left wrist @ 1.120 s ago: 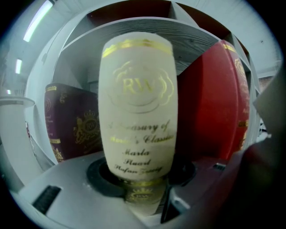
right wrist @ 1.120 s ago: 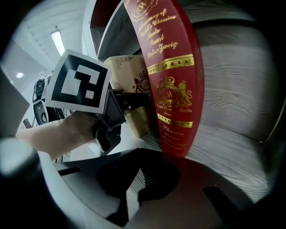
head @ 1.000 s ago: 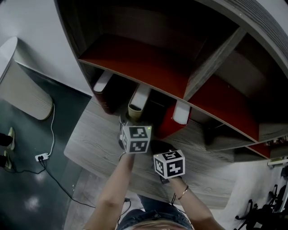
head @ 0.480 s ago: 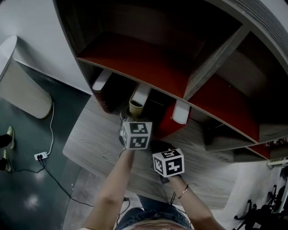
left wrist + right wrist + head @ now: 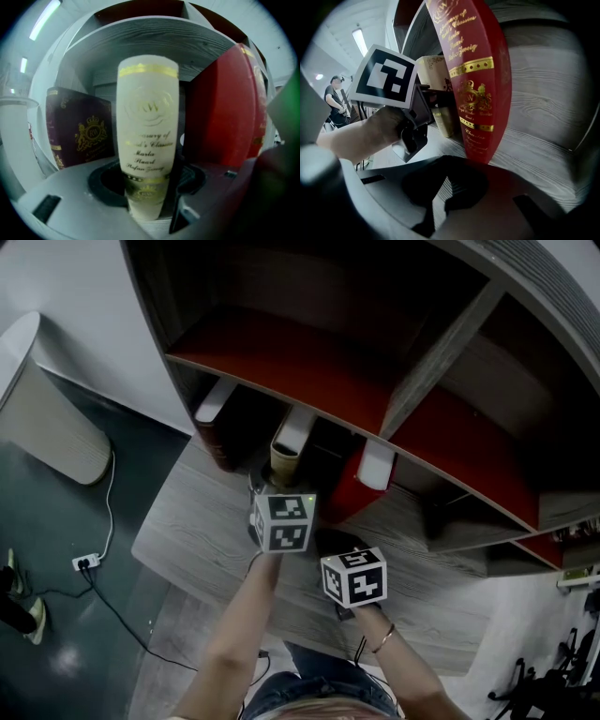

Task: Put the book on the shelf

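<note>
Three books stand upright on the wooden surface (image 5: 197,531) under the lowest red shelf (image 5: 281,367). A cream book with gold print (image 5: 147,136) is the middle one (image 5: 292,439). My left gripper (image 5: 146,206) is shut on the foot of its spine, and in the head view the left gripper (image 5: 269,482) sits just before it. A maroon book (image 5: 79,133) stands to its left and a red book (image 5: 476,70) to its right. My right gripper (image 5: 440,197) is low, just in front of the red book, jaws together and empty.
The shelf unit has a grey upright divider (image 5: 431,357) and dark compartments above. A rounded white-topped piece of furniture (image 5: 47,418) stands at the left, with a power strip and cable (image 5: 86,565) on the dark floor. A person (image 5: 336,101) stands far behind.
Both grippers and the three books keep their places. Only a person's foot on the floor at the far left has shifted.
</note>
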